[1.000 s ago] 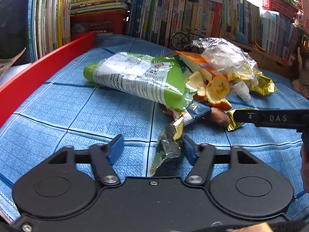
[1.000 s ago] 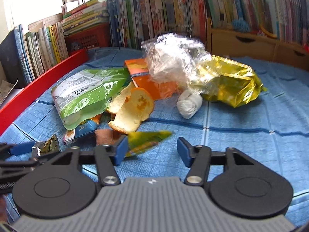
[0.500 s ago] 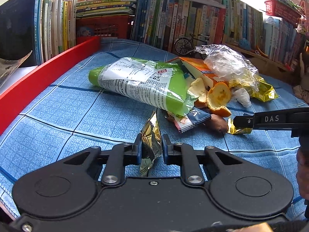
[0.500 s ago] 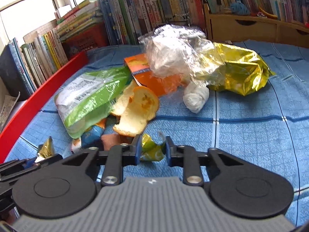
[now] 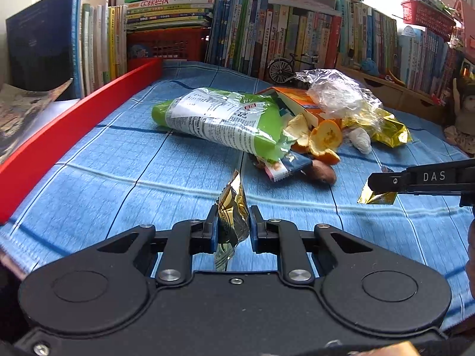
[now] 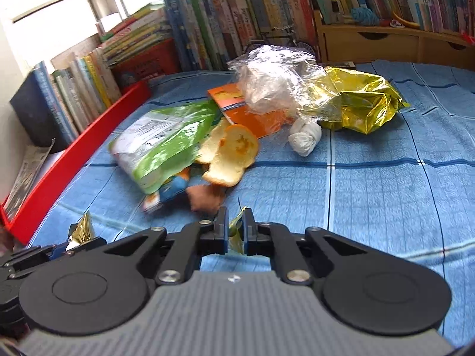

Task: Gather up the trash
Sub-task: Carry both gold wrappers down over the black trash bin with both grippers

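Note:
My left gripper (image 5: 232,221) is shut on a crumpled gold foil wrapper (image 5: 233,207), held just above the blue cloth (image 5: 118,172). My right gripper (image 6: 235,222) is shut on a small yellow-green foil scrap (image 6: 237,233); the left wrist view shows that gripper (image 5: 377,181) from the side with the scrap (image 5: 375,197) hanging below it. Beyond both lies the trash pile: a green snack bag (image 5: 225,118), orange peels (image 5: 325,136), an orange carton (image 6: 237,106), clear plastic film (image 6: 273,77), a gold bag (image 6: 356,101), a white paper wad (image 6: 304,138) and a brown lump (image 5: 322,173).
A red tray edge (image 5: 74,124) runs along the left side of the cloth. Rows of books (image 5: 282,32) and a red crate (image 5: 169,44) line the back, with a small model bicycle (image 5: 286,63) and a wooden shelf (image 6: 386,44). Bare cloth (image 6: 386,192) lies to the right.
Both grippers went from open to shut, each on its foil piece. They have since lifted and pulled back from the pile, carrying the wrapper and the scrap.

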`<state>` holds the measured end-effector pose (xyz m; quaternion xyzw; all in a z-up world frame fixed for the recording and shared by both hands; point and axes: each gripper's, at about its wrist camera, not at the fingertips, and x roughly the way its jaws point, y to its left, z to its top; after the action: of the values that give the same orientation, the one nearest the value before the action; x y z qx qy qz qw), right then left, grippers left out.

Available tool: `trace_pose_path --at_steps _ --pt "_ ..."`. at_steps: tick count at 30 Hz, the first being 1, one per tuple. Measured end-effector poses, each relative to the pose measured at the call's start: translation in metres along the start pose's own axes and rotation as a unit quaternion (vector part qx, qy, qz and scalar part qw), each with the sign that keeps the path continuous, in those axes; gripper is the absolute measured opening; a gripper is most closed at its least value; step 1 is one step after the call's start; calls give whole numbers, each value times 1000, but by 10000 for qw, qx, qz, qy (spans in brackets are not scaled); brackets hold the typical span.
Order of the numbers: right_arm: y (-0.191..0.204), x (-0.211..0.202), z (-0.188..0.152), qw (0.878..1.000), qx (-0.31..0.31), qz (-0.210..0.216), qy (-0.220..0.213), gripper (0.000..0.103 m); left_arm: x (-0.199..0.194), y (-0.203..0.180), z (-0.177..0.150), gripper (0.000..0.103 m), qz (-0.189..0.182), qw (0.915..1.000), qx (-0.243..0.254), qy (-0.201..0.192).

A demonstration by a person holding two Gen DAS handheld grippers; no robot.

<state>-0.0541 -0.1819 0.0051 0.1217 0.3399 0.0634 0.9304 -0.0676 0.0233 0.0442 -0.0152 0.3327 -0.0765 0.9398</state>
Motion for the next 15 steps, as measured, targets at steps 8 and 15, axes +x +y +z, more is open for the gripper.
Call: trace_pose_path --at_steps 8,15 --pt "17 -41 -27 9992 -289 251 -74 12 -49 0 -22 18 -102 9999 -83 -43" --pt "37 -78 -54 9966 -596 562 -118 12 -97 1 -46 18 -192 9997 -125 -119"
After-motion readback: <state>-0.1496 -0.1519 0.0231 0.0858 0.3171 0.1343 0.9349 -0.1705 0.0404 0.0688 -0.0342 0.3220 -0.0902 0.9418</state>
